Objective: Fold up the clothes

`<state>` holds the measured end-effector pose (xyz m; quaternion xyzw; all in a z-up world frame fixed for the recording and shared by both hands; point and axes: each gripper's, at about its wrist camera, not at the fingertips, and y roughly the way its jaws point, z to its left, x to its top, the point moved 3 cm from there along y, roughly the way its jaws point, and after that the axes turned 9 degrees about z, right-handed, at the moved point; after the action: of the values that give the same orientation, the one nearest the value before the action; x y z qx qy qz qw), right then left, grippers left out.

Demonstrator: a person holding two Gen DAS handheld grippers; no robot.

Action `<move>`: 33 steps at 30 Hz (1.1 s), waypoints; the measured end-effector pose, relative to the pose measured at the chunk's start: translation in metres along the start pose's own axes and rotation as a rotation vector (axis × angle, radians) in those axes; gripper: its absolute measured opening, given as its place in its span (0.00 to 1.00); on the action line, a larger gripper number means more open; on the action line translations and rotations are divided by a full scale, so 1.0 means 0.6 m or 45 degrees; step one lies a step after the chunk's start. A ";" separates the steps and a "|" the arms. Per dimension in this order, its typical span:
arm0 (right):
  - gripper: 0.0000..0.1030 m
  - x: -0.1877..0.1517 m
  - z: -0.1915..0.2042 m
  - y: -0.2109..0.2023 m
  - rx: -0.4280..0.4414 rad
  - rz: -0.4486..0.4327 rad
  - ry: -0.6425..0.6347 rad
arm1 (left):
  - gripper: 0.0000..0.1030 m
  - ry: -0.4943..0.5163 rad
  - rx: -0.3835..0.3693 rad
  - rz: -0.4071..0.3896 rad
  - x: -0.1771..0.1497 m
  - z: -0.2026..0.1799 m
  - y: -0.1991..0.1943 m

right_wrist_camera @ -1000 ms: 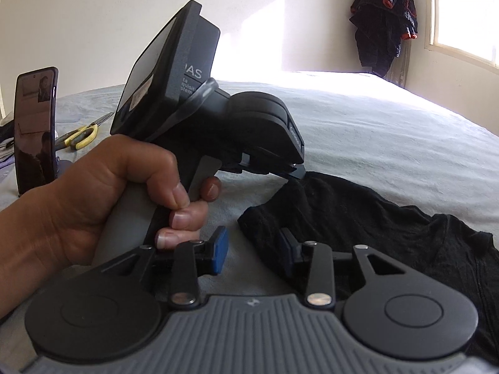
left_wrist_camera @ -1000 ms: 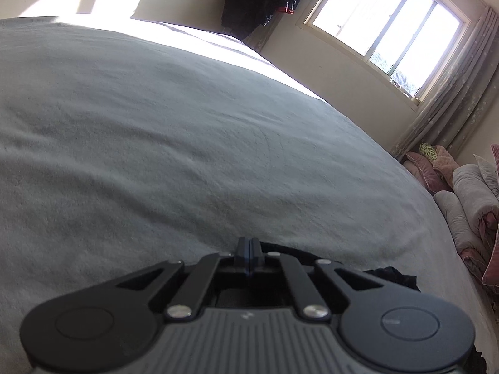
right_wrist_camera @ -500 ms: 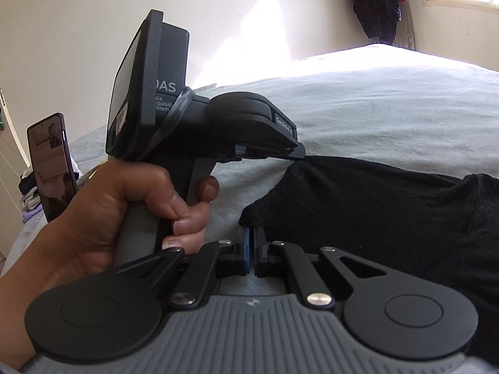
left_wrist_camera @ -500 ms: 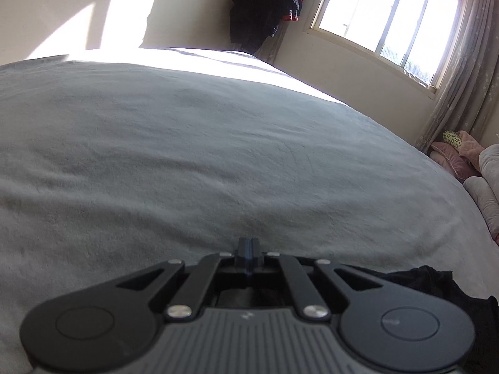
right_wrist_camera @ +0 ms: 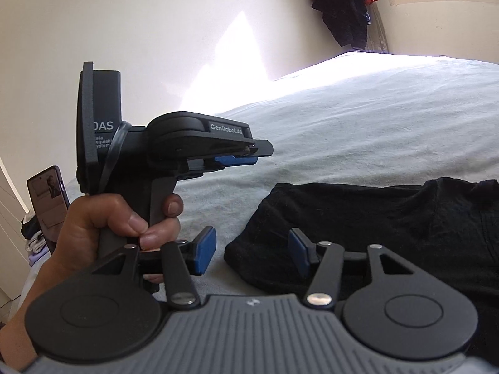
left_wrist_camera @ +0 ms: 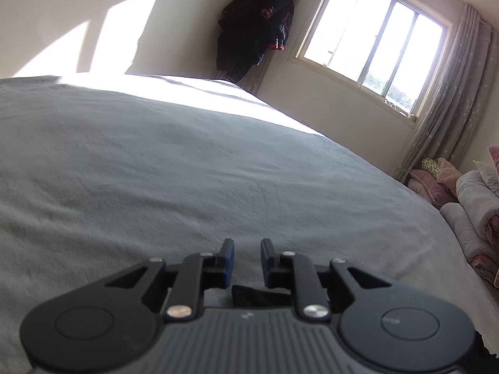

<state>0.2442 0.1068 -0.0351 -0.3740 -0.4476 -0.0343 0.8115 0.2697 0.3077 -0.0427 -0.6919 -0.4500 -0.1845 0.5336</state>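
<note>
At far left of the right wrist view: a phone propped upright at the bed's edge, screen dark with a faint reflection, a small heap of cloth below it. Next, a hand wrapped around the grip of the left tongs, seen here from the side, held above the bed and pointing right; blue pads just visible at the tip, a narrow gap between them, nothing pinched. Opening at this moment. In the foreground, the right tongs, blue pads spread apart and opening as well; left pad over bare grey blanket, right pad over the near corner of the black garment, neither pressing on cloth. Black garment lying flat on the grey bed, stretching from the middle of the frame to the right edge, its near left corner rounded and doubled over. Beyond, sunlit far end of the bed, and dark clothes hanging in the room's corner beside a window.

From the left wrist view: wide grey blanket filling the left and middle. Low in the centre, the left tongs slightly parted, empty, with a scrap of the black garment showing underneath, behind the pads. Upper right, the window with a grey curtain; at far right, rolled bedding and pillows stacked beside the bed.
</note>
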 end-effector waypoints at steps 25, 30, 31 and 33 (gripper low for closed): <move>0.62 -0.081 -0.117 -0.272 -0.459 0.072 0.372 | 0.51 0.183 -0.037 0.218 -0.097 -0.069 -0.047; 0.62 -0.177 -0.136 -0.368 -0.584 0.140 0.486 | 0.51 0.238 -0.065 0.306 -0.138 -0.106 -0.106; 0.62 -0.196 -0.137 -0.383 -0.603 0.152 0.503 | 0.51 0.245 -0.066 0.328 -0.148 -0.112 -0.122; 0.62 -0.232 -0.140 -0.413 -0.632 0.170 0.540 | 0.54 0.267 -0.068 0.364 -0.171 -0.122 -0.154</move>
<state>0.1230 -0.1634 -0.0237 -0.5732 -0.2212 -0.1662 0.7713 0.1562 0.1999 -0.0386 -0.7397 -0.2839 -0.1900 0.5798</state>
